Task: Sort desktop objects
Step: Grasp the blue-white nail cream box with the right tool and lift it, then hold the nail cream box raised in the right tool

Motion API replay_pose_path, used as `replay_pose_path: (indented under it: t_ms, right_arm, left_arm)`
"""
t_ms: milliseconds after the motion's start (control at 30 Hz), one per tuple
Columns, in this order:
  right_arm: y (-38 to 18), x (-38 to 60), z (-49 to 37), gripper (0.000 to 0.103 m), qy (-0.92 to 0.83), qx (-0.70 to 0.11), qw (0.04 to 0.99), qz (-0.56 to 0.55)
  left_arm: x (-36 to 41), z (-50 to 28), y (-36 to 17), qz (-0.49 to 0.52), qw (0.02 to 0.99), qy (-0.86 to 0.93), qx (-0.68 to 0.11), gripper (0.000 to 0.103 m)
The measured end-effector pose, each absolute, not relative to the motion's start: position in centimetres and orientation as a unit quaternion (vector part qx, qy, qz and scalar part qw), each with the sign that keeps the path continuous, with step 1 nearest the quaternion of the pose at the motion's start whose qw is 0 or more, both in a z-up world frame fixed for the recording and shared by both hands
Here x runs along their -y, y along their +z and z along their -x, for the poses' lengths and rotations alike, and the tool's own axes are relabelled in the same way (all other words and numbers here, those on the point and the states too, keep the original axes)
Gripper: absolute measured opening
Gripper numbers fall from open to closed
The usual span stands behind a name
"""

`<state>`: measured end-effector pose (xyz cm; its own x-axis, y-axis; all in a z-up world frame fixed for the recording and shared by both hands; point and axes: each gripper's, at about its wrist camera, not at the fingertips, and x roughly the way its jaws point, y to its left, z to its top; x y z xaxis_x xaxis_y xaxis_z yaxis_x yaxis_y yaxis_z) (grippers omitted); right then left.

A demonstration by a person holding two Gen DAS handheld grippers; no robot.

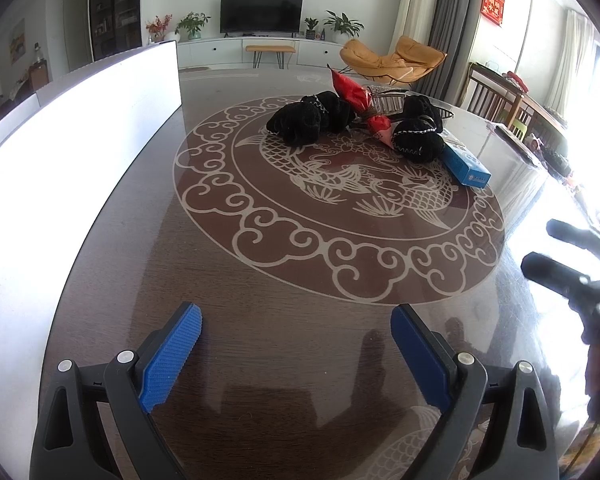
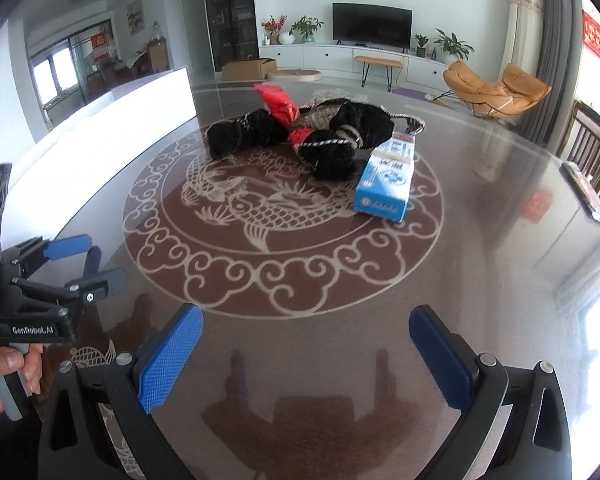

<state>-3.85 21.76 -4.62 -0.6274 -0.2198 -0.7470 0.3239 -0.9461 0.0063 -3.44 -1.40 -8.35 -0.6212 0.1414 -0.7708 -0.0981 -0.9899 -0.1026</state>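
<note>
Both claws stand wide and empty: left gripper (image 1: pixel 296 344), right gripper (image 2: pixel 306 346), each low over the near table (image 2: pixel 480 280), well short of the heap. I see the heap at mid-table: two black cloth bundles (image 2: pixel 260 132), a red packet (image 2: pixel 280 106) lying between them, a blue box (image 2: pixel 386 178) touching the nearer bundle. I judge the bundles soft and light, best pinched through the bulk; the box stiff, taken across its narrow sides; the packet crinkly, perhaps slippery.

Both wrist views low over table (image 1: pixel 260 320), facing shared clutter pile (image 2: pixel 320 136).
</note>
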Motion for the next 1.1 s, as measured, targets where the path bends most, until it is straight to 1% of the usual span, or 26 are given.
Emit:
replay_pose_path:
  t_ms: [133,233,300,367,433,467,533,600,667,767,833,900,1000,1100]
  right_arm:
    - [-2.6,-23.3,9.6,0.103,-0.903,-0.067,0.122,-0.407]
    - [-3.3,-23.7,15.3,0.103,-0.888,-0.055,0.113,-0.442]
    - [-4.4,-23.9,18.3,0.099,-0.876,-0.041,0.097,-0.47]
    - [-5.3,-23.8,20.5,0.08,-0.868,-0.034,0.087,-0.487]
    - [-6.3,-23.6,22.0,0.076,-0.856,-0.033,0.084,-0.509]
    - [-6.7,-23.4,22.4,0.063,-0.853,-0.034,0.084,-0.515]
    - [-6.6,-22.8,22.3,0.047,-0.861,-0.05,0.093,-0.498]
    - [-6.6,-21.6,21.4,0.047,-0.863,-0.072,0.125,-0.485]
    - [-6.7,-19.5,19.3,0.047,-0.858,-0.106,0.188,-0.466]
    - [-7.0,-16.2,14.6,0.046,-0.833,-0.138,0.294,-0.448]
    - [-6.9,-14.6,11.2,0.045,-0.819,-0.157,0.331,-0.442]
    - [-6.9,-14.3,8.6,0.045,-0.823,-0.162,0.325,-0.437]
    - [-7.3,-15.9,6.4,0.045,-0.841,-0.145,0.279,-0.441]
    - [-7.3,-17.4,4.3,0.045,-0.853,-0.153,0.247,-0.433]
  left_arm:
    - [1.3,3.4,-8.4,0.433,0.06,0.899,0.012,0.097]
    - [1.2,3.3,-8.3,0.434,0.06,0.899,0.011,0.097]
    - [1.1,3.3,-8.3,0.434,0.059,0.899,0.01,0.097]
    - [1.2,3.3,-8.3,0.434,0.058,0.899,0.007,0.097]
    - [1.0,3.3,-8.3,0.435,0.056,0.899,0.001,0.097]
    - [1.1,3.3,-8.3,0.436,0.055,0.898,-0.001,0.097]
    - [1.1,3.2,-8.3,0.436,0.054,0.898,-0.002,0.097]
    - [1.0,3.3,-8.3,0.436,0.055,0.898,-0.001,0.097]
    - [0.7,3.3,-8.4,0.436,0.054,0.898,-0.002,0.097]
    - [0.6,3.4,-8.3,0.436,0.054,0.898,-0.003,0.097]
    - [0.7,3.4,-8.3,0.436,0.054,0.898,-0.002,0.097]
    - [0.7,3.4,-8.4,0.436,0.054,0.898,-0.002,0.097]
    - [0.8,3.5,-8.3,0.437,0.053,0.898,-0.005,0.097]
    - [0.8,3.4,-8.3,0.437,0.053,0.898,-0.005,0.097]
